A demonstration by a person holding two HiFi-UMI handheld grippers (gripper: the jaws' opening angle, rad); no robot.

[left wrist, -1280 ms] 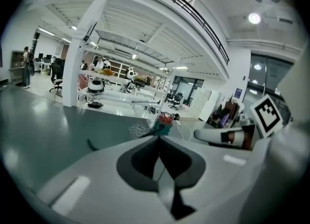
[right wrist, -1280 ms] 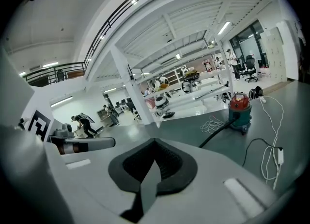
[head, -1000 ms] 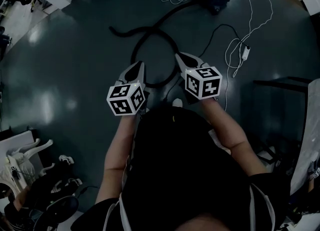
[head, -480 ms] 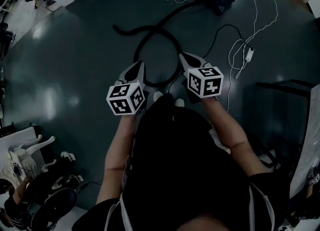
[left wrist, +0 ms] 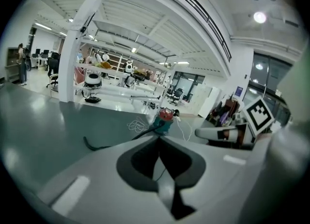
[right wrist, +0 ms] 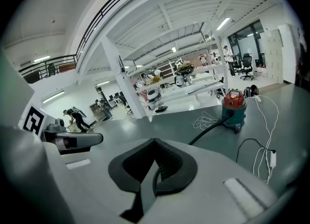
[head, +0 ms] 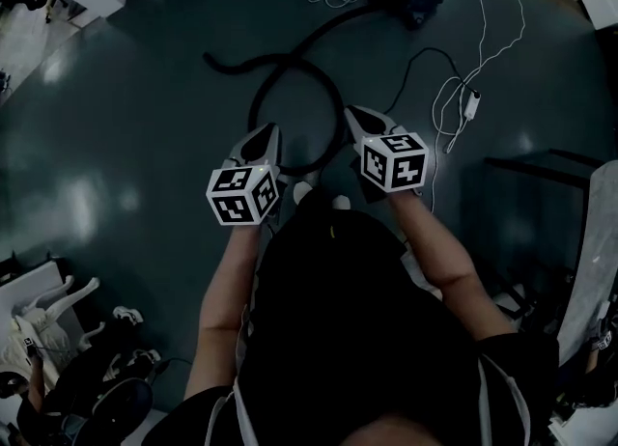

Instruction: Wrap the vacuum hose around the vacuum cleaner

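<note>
**Task item.** The vacuum (head: 417, 8) stands on the floor (head: 145, 145) at the far end of the head view. Its black hose (head: 333, 24) runs from it toward the person, crosses itself and forms 1 open loop. The free end trails off to the left. No part of the hose lies round the vacuum.

**Tools.** The left tool (head: 269, 130) has its jaws together with nothing between them. The right tool (head: 351, 111) is likewise closed and empty. Both are held out above the near side of the loop, 1 on each side, and neither touches the hose.

**Change.** Compared with 1 second ago, very little differs. The hose keeps the same loop, the vacuum has not shifted, and both tools remain closed over the same part of the loop.

**Finding.** Judged from this, wrapping has not begun. A tool must first open and take the hose.

**Hazard.** White cords (head: 462, 97) lie loose beside the vacuum and could snag.
</note>
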